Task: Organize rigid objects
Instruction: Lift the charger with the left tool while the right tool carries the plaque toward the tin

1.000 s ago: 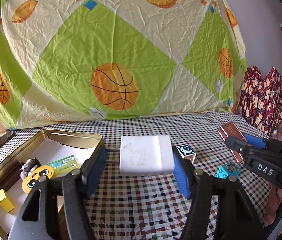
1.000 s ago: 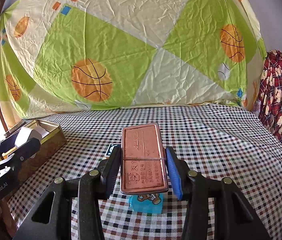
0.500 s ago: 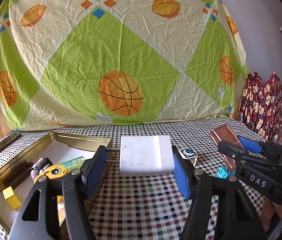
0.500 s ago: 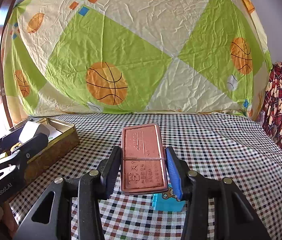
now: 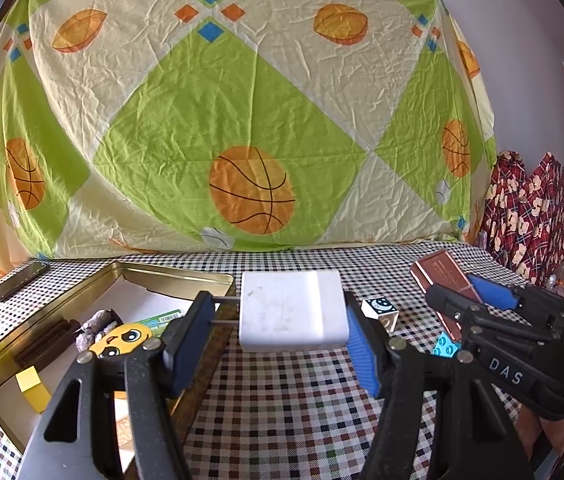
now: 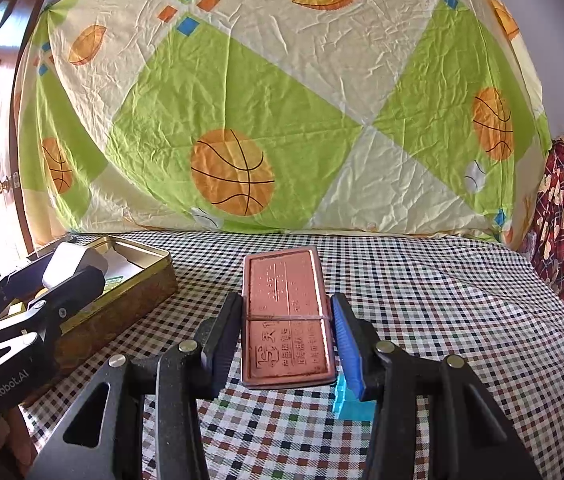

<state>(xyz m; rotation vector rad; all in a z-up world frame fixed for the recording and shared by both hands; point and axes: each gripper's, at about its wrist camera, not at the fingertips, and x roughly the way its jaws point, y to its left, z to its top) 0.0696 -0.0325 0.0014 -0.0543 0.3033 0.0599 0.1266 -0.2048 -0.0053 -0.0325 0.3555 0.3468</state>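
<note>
My left gripper (image 5: 278, 330) is shut on a white charger block (image 5: 291, 310), whose metal prongs point left, held above the checked cloth just right of the gold tin (image 5: 82, 296). In the right wrist view my right gripper (image 6: 287, 340) is shut on a flat copper-coloured case (image 6: 285, 312) with raised writing, held level over the cloth. The tin (image 6: 130, 308) lies to its left with the left gripper (image 6: 58, 276) and charger (image 6: 68, 258) over it. From the left wrist view the right gripper (image 5: 477, 300) and copper case (image 5: 443, 276) sit at right.
The tin holds a yellow cube (image 5: 28, 378), a cartoon face piece (image 5: 122, 338), a dark ridged bar (image 5: 46, 344) and a green card (image 5: 162, 316). A moon-print cube (image 5: 379, 308) and a blue brick (image 5: 445, 344) lie on the cloth. A phone (image 5: 20, 278) rests far left.
Both grippers have drifted left with their objects held. The tin looms larger in both views, and the blue brick has slid from under the copper case to its right.
</note>
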